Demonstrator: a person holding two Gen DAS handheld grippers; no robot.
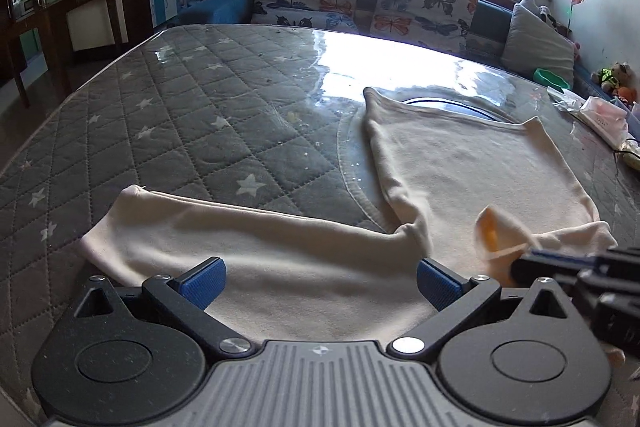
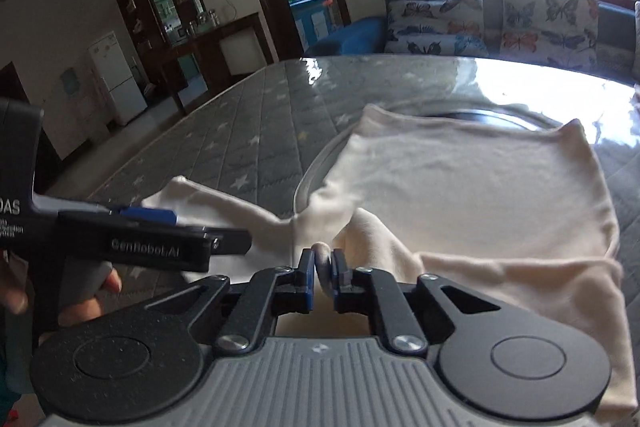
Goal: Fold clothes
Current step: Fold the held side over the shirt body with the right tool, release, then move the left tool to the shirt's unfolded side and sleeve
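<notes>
A cream long-sleeved shirt lies flat on a grey quilted star-pattern table cover. Its left sleeve stretches out to the left. My left gripper is open, hovering just above the sleeve near the shoulder. My right gripper is shut on a fold of the shirt's cloth and lifts it slightly; it also shows in the left wrist view pinching a raised cream corner. The shirt body lies flat beyond it.
A blue sofa with butterfly cushions stands behind the table under a bright window. Small clutter and toys sit at the table's far right. The left gripper body and the hand holding it show at the left of the right wrist view.
</notes>
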